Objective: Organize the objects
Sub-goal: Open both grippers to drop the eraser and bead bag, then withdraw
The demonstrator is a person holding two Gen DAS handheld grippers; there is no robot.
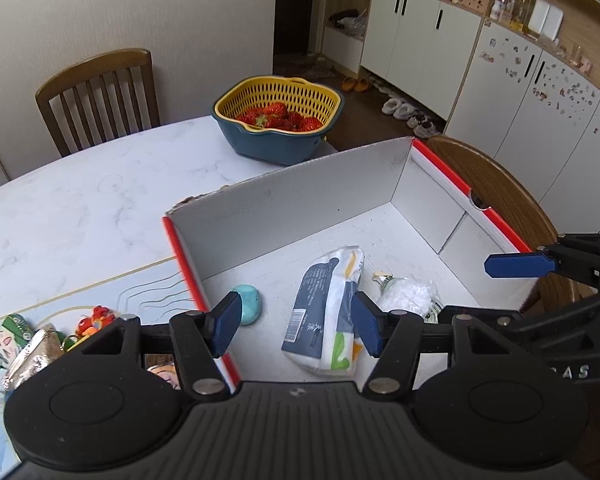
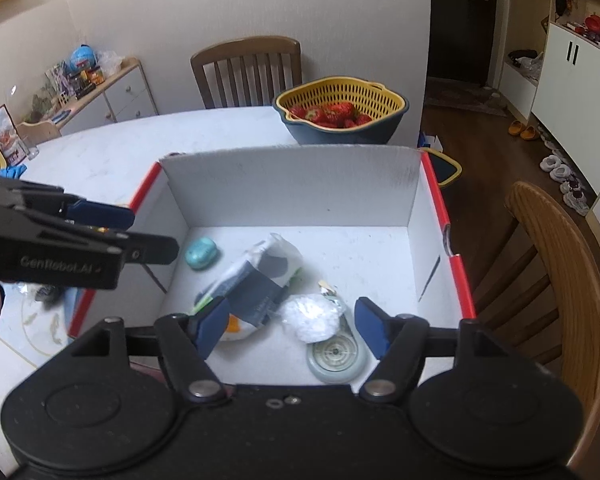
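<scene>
A white cardboard box with red edges (image 1: 300, 196) (image 2: 292, 184) sits on the marble table. Inside lie a tissue pack (image 1: 324, 312) (image 2: 256, 276), a teal egg-shaped case (image 1: 251, 305) (image 2: 201, 253), a crinkled white plastic wrap (image 1: 408, 295) (image 2: 311, 316) and a round pale disc (image 2: 336, 360). My left gripper (image 1: 294, 326) is open and empty above the box's near left side. My right gripper (image 2: 294, 330) is open and empty over the box's near edge. Each gripper shows in the other's view, the right (image 1: 520, 265), the left (image 2: 100, 216).
A yellow-and-blue colander of strawberries (image 1: 280, 120) (image 2: 340, 114) stands behind the box. Small toys and a foil packet (image 1: 40, 344) lie on a placemat left of the box. Wooden chairs (image 1: 100, 92) (image 2: 552, 264) flank the table. Cabinets stand right.
</scene>
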